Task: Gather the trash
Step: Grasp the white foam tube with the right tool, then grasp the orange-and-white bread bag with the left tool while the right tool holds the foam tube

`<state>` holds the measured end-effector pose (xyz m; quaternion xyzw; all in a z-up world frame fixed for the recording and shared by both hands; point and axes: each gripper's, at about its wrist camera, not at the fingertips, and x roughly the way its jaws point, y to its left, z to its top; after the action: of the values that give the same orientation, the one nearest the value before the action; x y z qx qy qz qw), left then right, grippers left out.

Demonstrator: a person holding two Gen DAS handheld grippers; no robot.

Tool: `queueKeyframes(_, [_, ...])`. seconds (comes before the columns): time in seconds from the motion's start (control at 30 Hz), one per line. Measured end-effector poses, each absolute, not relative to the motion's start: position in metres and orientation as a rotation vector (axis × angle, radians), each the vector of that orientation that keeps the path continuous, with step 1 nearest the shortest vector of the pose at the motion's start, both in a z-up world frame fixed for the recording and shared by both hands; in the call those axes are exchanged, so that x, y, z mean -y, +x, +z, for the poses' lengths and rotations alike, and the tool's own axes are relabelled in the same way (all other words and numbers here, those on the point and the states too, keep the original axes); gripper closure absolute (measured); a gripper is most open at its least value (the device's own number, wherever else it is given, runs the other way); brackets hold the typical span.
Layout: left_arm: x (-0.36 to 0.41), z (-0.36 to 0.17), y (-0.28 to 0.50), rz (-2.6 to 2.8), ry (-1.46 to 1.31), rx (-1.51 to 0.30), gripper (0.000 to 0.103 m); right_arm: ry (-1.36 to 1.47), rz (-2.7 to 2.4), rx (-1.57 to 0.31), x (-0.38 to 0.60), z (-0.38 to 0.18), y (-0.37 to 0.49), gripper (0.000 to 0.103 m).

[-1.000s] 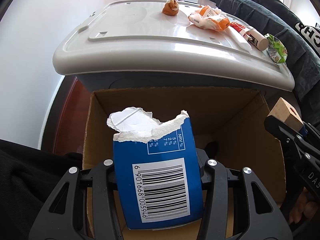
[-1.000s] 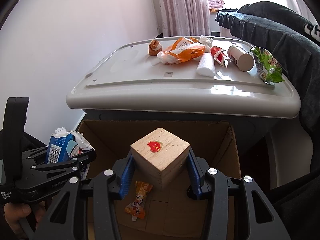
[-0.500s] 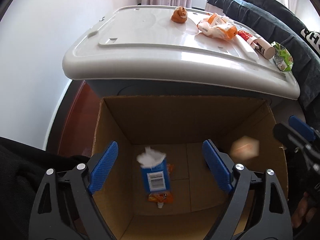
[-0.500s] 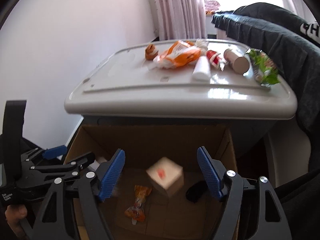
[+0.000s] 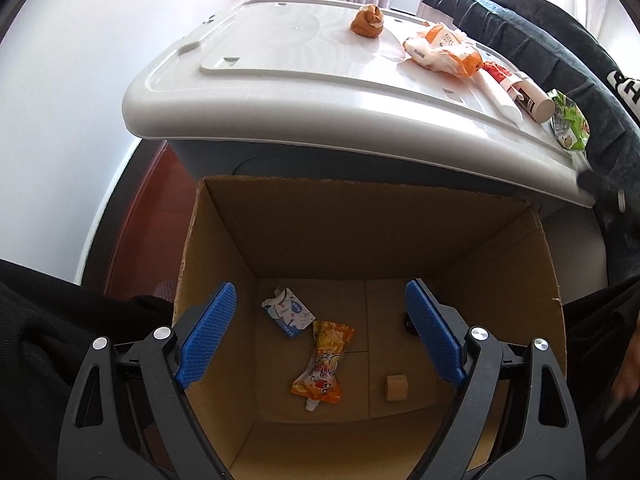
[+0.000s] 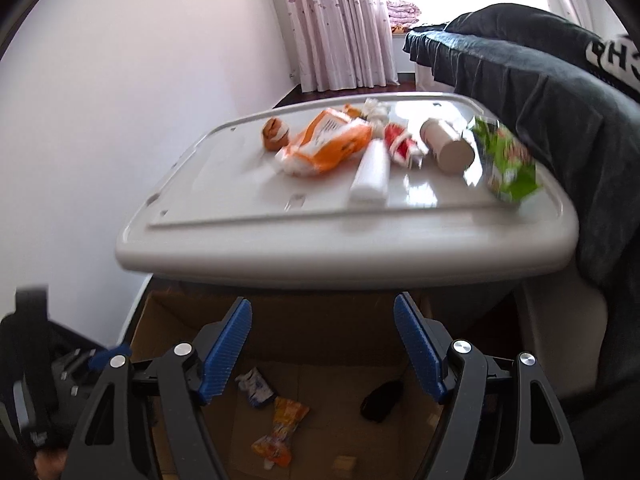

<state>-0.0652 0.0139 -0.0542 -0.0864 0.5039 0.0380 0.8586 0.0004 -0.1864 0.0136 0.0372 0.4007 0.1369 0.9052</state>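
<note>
Left gripper (image 5: 320, 336): hovering over the cardboard box (image 5: 216, 248), fingers spread wide, grasping nothing.
Right gripper (image 6: 322, 350): hanging above the box's right side, fingers released, nothing between the pads.
Torn blue carton (image 5: 289, 312): lying on the box floor toward its far left corner.
Orange drink pouch (image 5: 324, 362): lying mid-floor, just beside the carton, spout pointing to the near edge.
Wooden cube (image 5: 396, 387): resting on the floor toward the near right corner.
Storage bin lid (image 6: 248, 184): carrying the remaining trash along its far and right edges.
Orange wrapper (image 6: 328, 146): lying mid-lid, white tube (image 6: 370, 172) just beside it.
Green packet (image 6: 508, 160): sitting at the right edge.
</note>
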Motion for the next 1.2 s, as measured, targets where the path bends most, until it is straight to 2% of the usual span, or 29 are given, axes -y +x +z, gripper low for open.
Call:
queueKeyframes(0.2, [-0.012,-0.051,-0.066,0.067,-0.180,-1.047,0.019,0.075,0.232,-0.857,0.192,0.020,0.076,0.030])
queueKeyframes(0.33, [-0.009,-0.048,-0.066,0.057,-0.164,-1.032,0.019,0.130,0.212,-0.956,0.192,0.003,0.128,0.045])
queueKeyframes(0.7, [-0.004,-0.044,-0.069,0.013,-0.136,-1.014,0.019,0.050,0.112,-1.026,0.169,-0.029,0.196,0.045])
queueKeyframes(0.77, [-0.005,-0.044,-0.069,0.009,-0.147,-1.015,0.019,-0.009,0.085,-1.015,0.160,-0.031,0.196,0.051])
queueKeyframes(0.8, [-0.006,-0.043,-0.069,0.011,-0.151,-1.014,0.019,-0.010,0.105,-0.998,0.157,-0.032,0.193,0.063])
queueKeyframes(0.93, [-0.009,-0.042,-0.069,0.017,-0.164,-1.013,0.019,0.009,0.098,-0.969,0.158,-0.033,0.179,0.076])
queueKeyframes(1.03, [-0.010,-0.041,-0.071,0.024,-0.169,-1.005,0.019,0.033,0.120,-0.965,0.163,-0.026,0.168,0.084])
queueKeyframes(1.2, [-0.010,-0.035,-0.073,0.022,-0.168,-0.982,0.019,0.138,0.224,-0.965,0.179,0.004,0.135,0.085])
